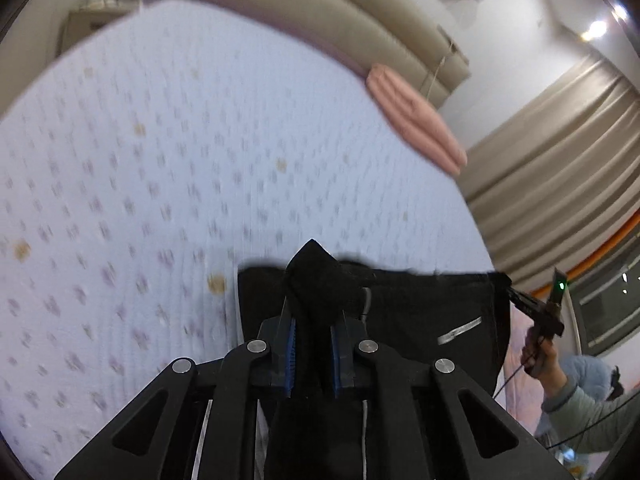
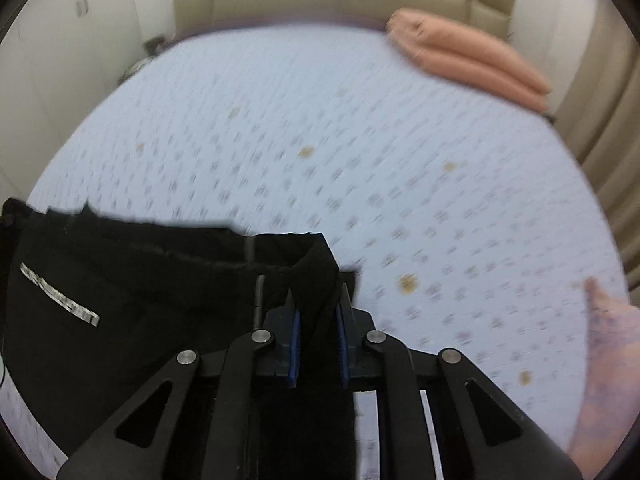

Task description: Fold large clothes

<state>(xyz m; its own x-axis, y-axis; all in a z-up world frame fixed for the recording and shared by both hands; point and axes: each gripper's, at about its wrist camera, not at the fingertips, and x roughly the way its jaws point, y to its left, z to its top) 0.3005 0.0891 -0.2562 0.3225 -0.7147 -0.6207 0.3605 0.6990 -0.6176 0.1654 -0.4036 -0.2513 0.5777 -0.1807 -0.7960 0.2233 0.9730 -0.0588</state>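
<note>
Both views blurred, the bed pattern smeared.

Left claw (image 1: 313, 344): pressed together on a bunched fold of the black garment (image 1: 420, 312). The cloth sticks up in a peak beyond the blue pads (image 1: 292, 354) and hangs down between the black linkage arms.

Right claw (image 2: 318, 338): likewise pinching a fold of the same black garment (image 2: 120, 280), with cloth rising past its blue pads (image 2: 296, 344) and falling below them.

In the left wrist view the right claw (image 1: 516, 298) shows at the far side of the garment, gripping the cloth's other top corner. A hand (image 1: 538, 354) in a pale grey-green sleeve (image 1: 580, 412) holds its handle; a small green light glows on the unit.

Garment: held stretched between the two claws, its upper edge running roughly straight from one to the other, above the near edge of the bed. Whether its lower part rests on the bed I cannot tell. A silver strip, a logo or zip, shows on the black front in both views; a thin grey cord hangs near the gripped edge.

Bed (image 1: 160, 160): pale lilac sheet with a small repeated print and a few brownish spots. A pink ribbed pillow (image 1: 416, 116) lies at the far right corner by the beige padded headboard (image 1: 340, 12). Beige curtains (image 1: 552, 160) hang beyond the bed's right edge. Pinkish patterned fabric (image 2: 608, 360) sits at the bed's near right edge in the right wrist view.
</note>
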